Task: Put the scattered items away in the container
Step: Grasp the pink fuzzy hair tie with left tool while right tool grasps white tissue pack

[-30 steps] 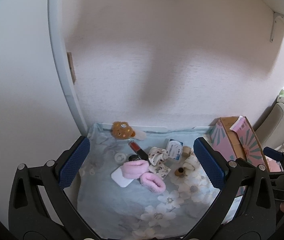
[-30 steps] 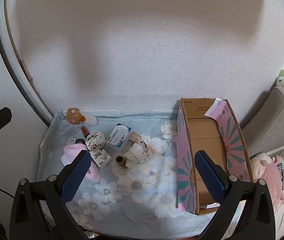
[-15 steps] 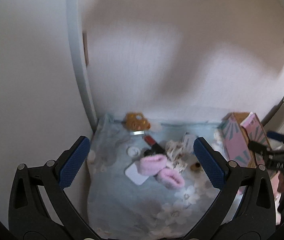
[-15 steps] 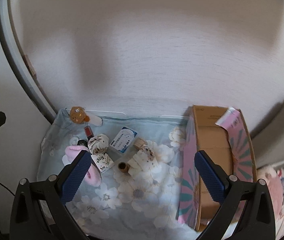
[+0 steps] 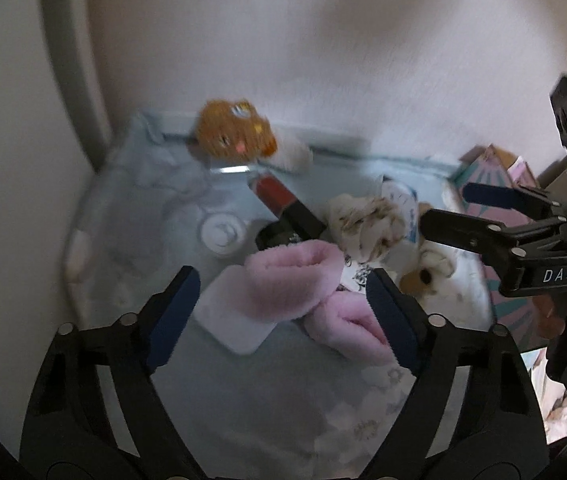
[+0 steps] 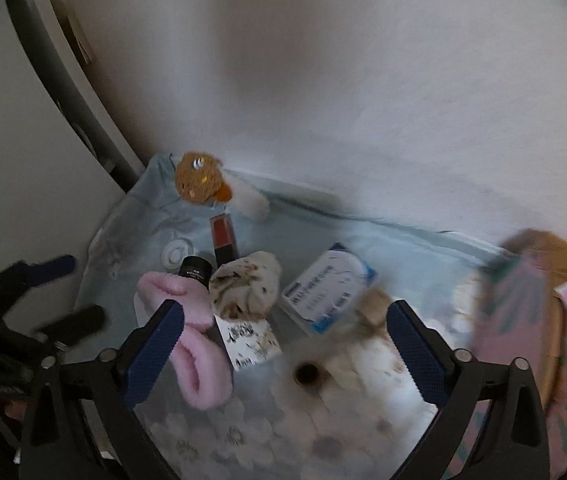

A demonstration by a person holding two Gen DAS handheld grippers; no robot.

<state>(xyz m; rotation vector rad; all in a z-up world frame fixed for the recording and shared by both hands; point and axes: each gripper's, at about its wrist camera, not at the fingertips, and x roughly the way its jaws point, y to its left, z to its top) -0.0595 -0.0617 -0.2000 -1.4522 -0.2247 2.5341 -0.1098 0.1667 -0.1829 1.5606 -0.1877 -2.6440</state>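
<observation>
Left wrist view: close, angled steeply down from near left corner of floral cloth (image 5: 243, 400) toward wall (image 5: 323, 60). Right wrist view: close, same tilt, from near edge. Shared: pink socks (image 5: 291, 280) (image 6: 187, 320), brown plush (image 5: 235, 130) (image 6: 197, 176), box (image 5: 495, 184) (image 6: 543, 280).

I see a bench under a pale blue floral cloth (image 6: 131, 232). Far left lies a brown plush (image 6: 197, 176); nearer, a red lipstick (image 6: 223, 236), pink socks (image 6: 199, 344), a patterned bundle (image 6: 249, 284) and a blue-white packet (image 6: 329, 290). A pink cardboard box (image 6: 523, 320) stands at the right.
</observation>
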